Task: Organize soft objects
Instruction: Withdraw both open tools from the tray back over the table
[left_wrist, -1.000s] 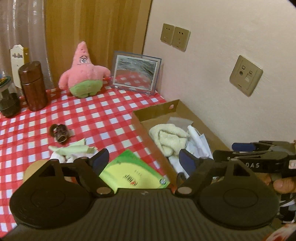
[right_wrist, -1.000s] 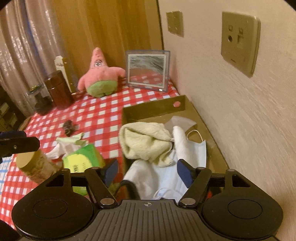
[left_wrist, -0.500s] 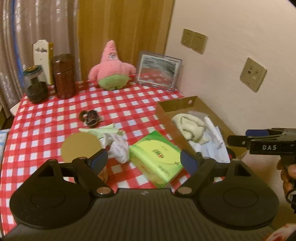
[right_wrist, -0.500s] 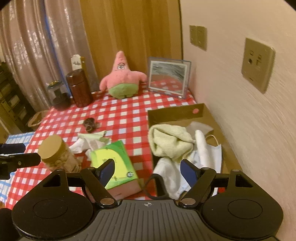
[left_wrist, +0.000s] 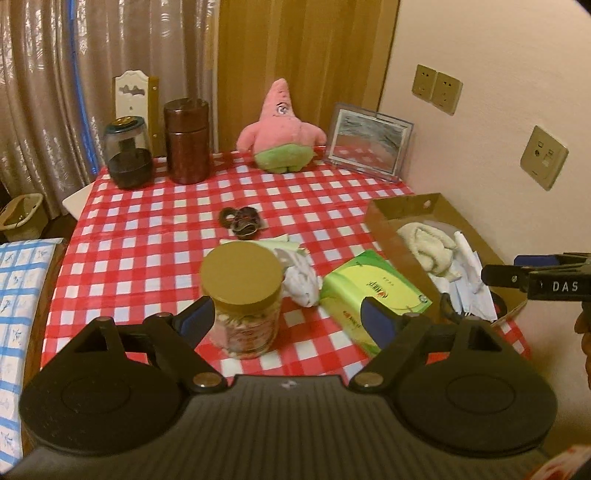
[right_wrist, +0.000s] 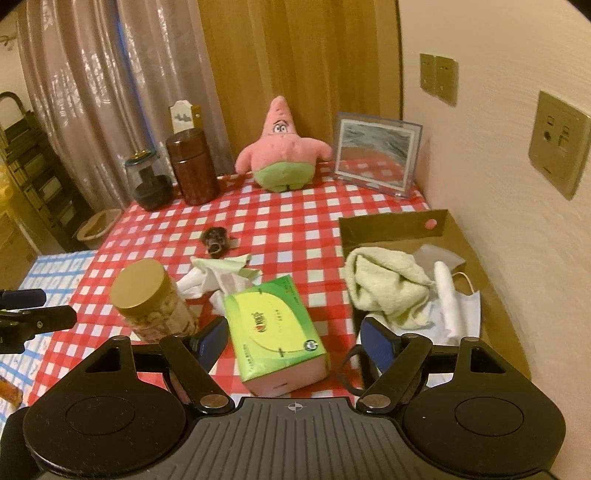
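- The left gripper (left_wrist: 284, 319) hangs above the near edge of the counter (left_wrist: 147, 236), level and pointing at the far wall, its jaws spread wide with nothing between them.
- The right gripper (right_wrist: 291, 339) is held the same way further right, jaws also wide apart and empty; its side shows at the right edge of the left wrist view.
- Against the frames from a second ago, both grippers have pulled back and risen: the whole red-checked counter now shows, where before the cardboard box (right_wrist: 454, 229) filled the near field.
- In the box by the wall lie a cream towel (right_wrist: 388, 284) and white face masks (right_wrist: 461, 306), bunched together.
- Outside it, a crumpled white and green cloth (right_wrist: 218, 273) lies just behind the green tissue pack (right_wrist: 273, 328) and beside the tan-lidded jar (left_wrist: 242, 291).
- The pink star plush (left_wrist: 280, 129) sits upright at the far edge, beside the framed mirror (left_wrist: 367, 147).
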